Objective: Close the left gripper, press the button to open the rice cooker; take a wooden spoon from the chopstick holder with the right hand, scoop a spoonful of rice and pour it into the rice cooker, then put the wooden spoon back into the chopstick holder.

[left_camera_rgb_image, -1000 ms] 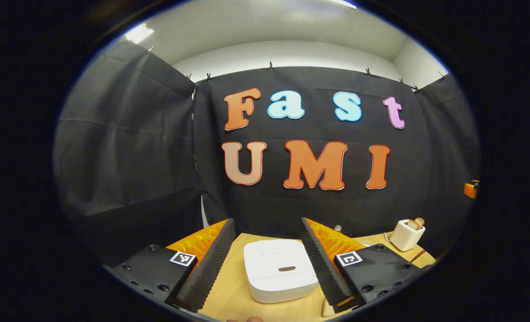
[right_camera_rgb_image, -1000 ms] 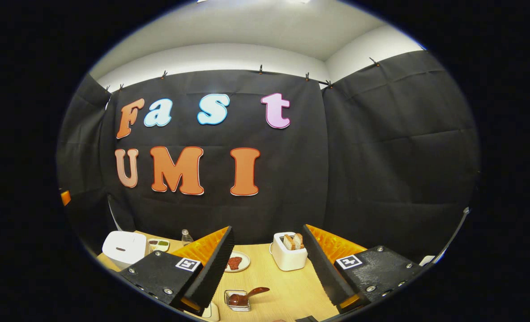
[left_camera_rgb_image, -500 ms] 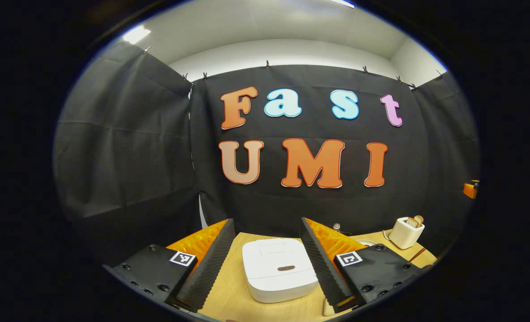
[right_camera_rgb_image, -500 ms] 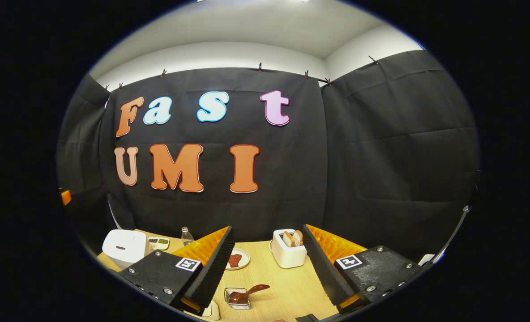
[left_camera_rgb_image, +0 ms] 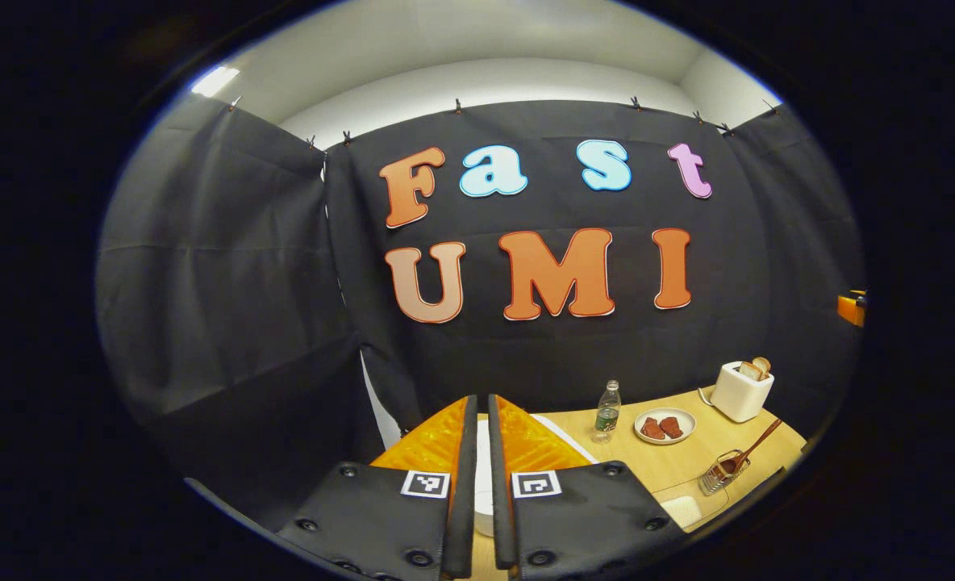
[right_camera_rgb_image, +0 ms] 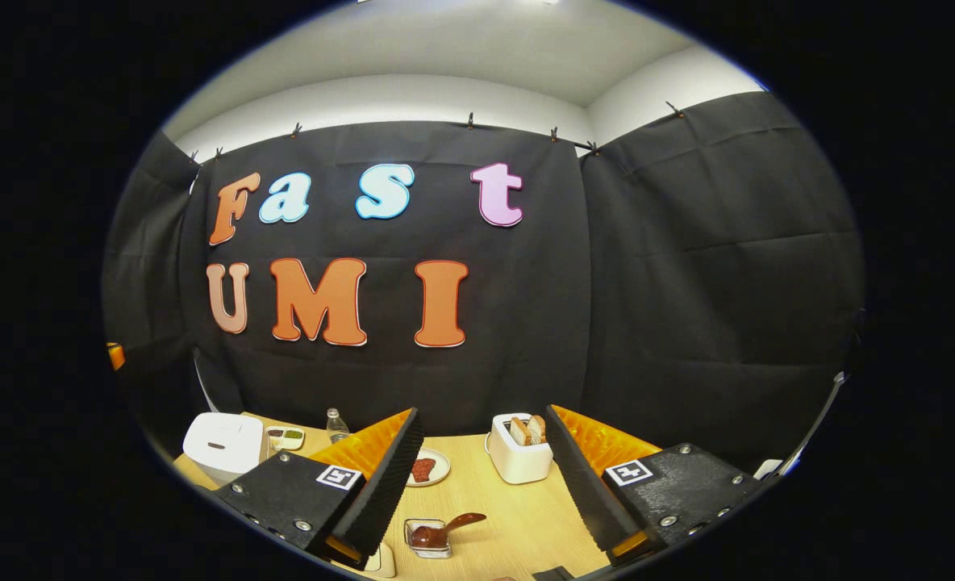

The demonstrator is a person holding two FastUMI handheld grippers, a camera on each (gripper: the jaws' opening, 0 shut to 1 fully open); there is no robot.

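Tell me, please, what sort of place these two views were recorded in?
Probably a staged kitchen booth, not a real kitchen: black cloth walls clipped up around a wooden table set with a rice cooker, a toaster and a water bottle.

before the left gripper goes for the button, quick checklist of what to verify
1. Left gripper closed: ok, fingers nearly together, nothing between them.
2. Rice cooker lid down: ok.
3. Button reachable: cannot tell; in the left gripper view the cooker sits mostly behind the fingers.
4. Right gripper open and empty: ok.
5. Wooden spoon in its holder: ok, handle leaning out.
6. Fingers over the button: cannot tell.
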